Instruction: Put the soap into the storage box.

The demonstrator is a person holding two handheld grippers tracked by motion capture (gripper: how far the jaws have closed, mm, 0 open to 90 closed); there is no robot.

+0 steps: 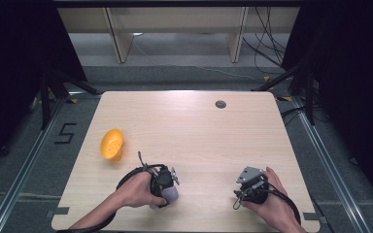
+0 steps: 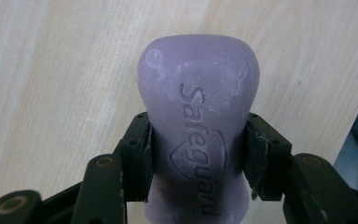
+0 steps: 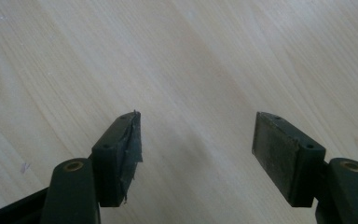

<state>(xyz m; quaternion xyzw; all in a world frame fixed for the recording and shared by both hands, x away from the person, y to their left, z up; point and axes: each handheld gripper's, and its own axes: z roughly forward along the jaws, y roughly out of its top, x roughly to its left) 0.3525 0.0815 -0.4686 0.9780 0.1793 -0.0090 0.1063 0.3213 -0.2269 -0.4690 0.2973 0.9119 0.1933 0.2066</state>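
Purple soap bar (image 2: 198, 126), pinched at its waist, sits closest to the lens in the left gripper view: my left hand-held gripper (image 2: 198, 156) is clamped on it, both pads pressing its narrowed flanks, with the embossed lettering facing up. Beneath it runs the surface (image 1: 194, 131), pale wood grain, the largest thing in the high view. That view places the bar (image 1: 169, 195) near the front edge, left of centre, under my left hand (image 1: 137, 190). A yellow bowl-like object (image 1: 112, 144) lies tipped on its side, apart to the left and farther back. My right hand-held gripper (image 3: 196, 154) hangs over bare wood with its jaws wide apart and nothing between them; the high view sets it (image 1: 246, 187) at the front right. I judge the bar stiff, moderately heavy and slick, so the waisted middle is the sound place to grip. Lettering and pad contact are legible from the left gripper view; overall layout comes from the high view.
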